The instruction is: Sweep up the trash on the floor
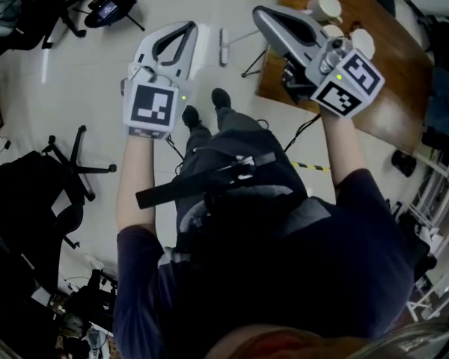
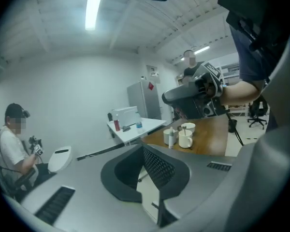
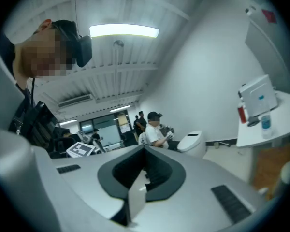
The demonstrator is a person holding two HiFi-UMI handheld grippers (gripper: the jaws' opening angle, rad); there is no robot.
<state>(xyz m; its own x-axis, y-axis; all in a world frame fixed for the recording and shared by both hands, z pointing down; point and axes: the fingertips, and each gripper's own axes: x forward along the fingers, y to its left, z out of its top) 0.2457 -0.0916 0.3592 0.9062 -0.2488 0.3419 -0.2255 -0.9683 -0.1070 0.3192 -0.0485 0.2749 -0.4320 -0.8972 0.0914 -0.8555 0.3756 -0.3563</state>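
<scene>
Since neither tool has anything to carry, both sets of tongs are clenched on nothing. The left gripper shows its jaws meeting tip to tip in its own view, and the right gripper shows the same in its view. Nothing sits between either pair.

Both are held up in front of the chest, left and right of the body, well apart from each other. They aim out into the room, not at the floor. I read that as a carry or look-around pose, not a working one.

Trash: none can be picked out in any view. The tiles near the person's shoes look bare. A small pale strip lies farther out on the floor; I cannot tell what it is. No broom or dustpan shows either, so sweeping looks not yet begun.

Surroundings:
- wooden table far right, just beside the right gripper
- mugs on its far end, out of the way of any floor work
- black office chair at left, parked off the open floor
- white desk against the far wall in the left gripper view
- a seated person at far left there

Next move probably needs a sweeping tool found first, then the jaws released to take it. Risk: the right gripper is close to the table edge and the mugs.
</scene>
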